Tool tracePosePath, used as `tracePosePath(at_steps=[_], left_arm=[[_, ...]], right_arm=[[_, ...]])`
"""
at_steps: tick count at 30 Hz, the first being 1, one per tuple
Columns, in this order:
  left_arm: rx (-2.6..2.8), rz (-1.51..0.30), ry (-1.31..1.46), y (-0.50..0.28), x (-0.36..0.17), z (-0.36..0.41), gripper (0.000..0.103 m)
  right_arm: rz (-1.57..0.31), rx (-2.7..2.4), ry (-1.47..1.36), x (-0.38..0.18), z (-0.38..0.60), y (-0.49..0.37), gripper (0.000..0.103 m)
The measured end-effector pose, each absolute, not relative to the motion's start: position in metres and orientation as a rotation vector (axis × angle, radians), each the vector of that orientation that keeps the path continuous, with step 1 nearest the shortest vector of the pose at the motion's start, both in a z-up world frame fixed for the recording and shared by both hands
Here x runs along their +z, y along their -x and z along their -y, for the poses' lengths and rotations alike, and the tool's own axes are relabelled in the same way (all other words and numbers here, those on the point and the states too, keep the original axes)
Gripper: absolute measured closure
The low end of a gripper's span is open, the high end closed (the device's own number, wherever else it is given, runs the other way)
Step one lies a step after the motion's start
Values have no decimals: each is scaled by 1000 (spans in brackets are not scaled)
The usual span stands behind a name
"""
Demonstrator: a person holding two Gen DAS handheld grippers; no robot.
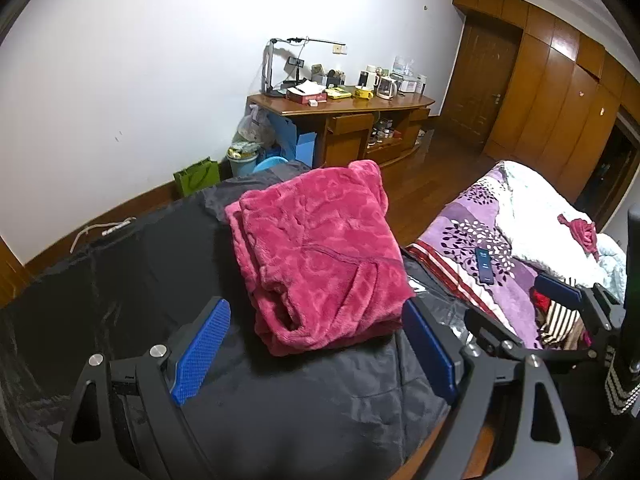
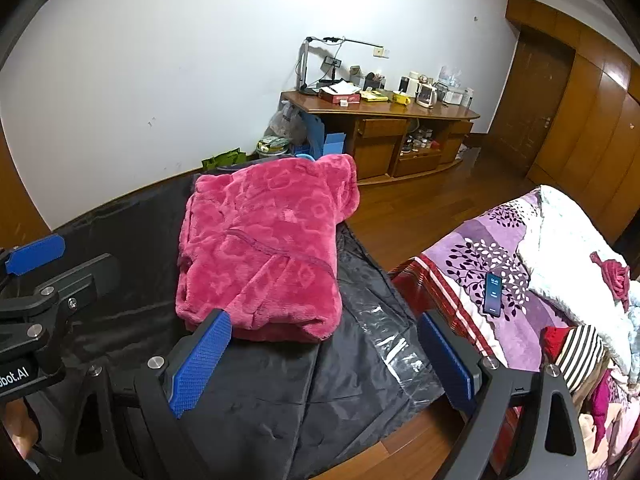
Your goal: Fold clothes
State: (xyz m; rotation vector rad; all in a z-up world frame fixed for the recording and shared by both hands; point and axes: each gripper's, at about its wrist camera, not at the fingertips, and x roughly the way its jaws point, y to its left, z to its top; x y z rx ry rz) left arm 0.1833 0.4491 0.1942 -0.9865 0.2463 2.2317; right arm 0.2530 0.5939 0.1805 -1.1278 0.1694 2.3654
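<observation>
Left wrist view shows your left gripper (image 1: 316, 354) spread wide and empty, just short of the pink robe (image 1: 320, 256), which lies folded into a thick block on the dark sheet (image 1: 120, 280). Your right gripper (image 2: 324, 360) is likewise wide with nothing between its pads, hanging above the robe's near edge. Both look backed off so the fold can settle. The bed (image 2: 480, 248), right of the robe, carries the unfolded pile (image 2: 580, 360), probably kept there within reach.
</observation>
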Motion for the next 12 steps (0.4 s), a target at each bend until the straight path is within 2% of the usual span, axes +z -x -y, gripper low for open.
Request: tracePosePath(at_steps=[12], left_arm=[[2267, -274, 966, -173, 193, -441, 13]], right_arm=[[-167, 2372, 1154, 175, -590, -240, 7]])
